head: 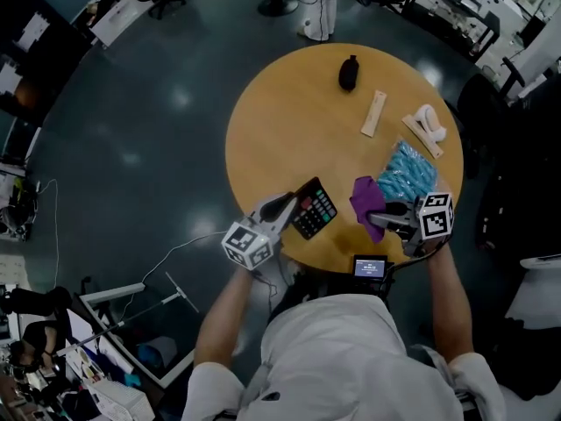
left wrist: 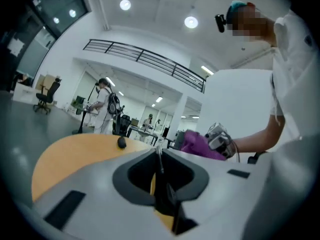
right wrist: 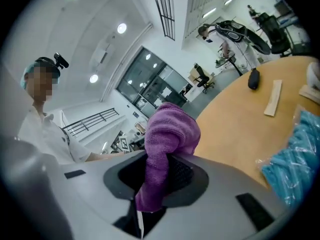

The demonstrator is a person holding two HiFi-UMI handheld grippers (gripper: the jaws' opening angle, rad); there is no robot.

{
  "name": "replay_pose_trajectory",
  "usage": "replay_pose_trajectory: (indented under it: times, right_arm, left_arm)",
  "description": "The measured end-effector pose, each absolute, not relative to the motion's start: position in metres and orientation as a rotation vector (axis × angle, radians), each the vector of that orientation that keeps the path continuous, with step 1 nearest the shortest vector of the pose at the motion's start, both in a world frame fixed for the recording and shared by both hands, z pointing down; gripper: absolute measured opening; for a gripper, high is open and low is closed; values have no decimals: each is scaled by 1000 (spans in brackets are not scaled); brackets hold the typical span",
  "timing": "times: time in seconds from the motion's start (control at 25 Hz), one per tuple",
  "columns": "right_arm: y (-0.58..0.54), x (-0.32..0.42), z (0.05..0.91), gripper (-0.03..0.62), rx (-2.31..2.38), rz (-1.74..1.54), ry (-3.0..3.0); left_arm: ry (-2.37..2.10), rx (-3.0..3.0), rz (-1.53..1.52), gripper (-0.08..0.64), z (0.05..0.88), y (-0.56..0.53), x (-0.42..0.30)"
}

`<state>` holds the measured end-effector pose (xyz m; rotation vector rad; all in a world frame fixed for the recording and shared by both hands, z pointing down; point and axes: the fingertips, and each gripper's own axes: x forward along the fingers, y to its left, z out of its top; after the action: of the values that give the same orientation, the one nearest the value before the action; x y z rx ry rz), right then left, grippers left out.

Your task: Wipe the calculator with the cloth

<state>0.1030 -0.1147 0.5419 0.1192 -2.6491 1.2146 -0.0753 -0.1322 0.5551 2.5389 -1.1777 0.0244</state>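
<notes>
Round wooden counter (head: 263,130) seen from above, with two tools, one calculator and one cloth at its near edge. The left tool (head: 294,205) is clenched on the left end of the single calculator (head: 316,209). The calculator is a black slab set diagonally, with rows of dark keys and a few red and green ones, and it appears edge-on between the jaws in the left gripper view. The right tool (head: 387,210) grips the one cloth (head: 368,202), a purple pile fabric bunched and draped over its jaws. The cloth sits just right of the calculator, with a narrow gap between them. Farther back lie one black object (head: 348,73), one pale strip (head: 374,113), one white item (head: 429,123) on a pale board, and one blue packet (head: 406,172). One small screen device (head: 370,267) sits at the near rim.
</notes>
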Motion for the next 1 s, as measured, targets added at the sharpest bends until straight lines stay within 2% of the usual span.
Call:
replay_pose_trajectory:
  times: [0.16,0.36,1.0]
  right_arm:
    - [-106,117,551,98,209,1277,-2641]
    - [-99,129,563,98,269,1366,-2645]
    - [-95,121,561,98,264,1448,-2642]
  left_arm:
    - [-1123,2392,77,43,647,-143,-77]
    - [-1022,2318,151,42,707,-144,-70]
    - [-905,2194,212,44,771,-151,-80]
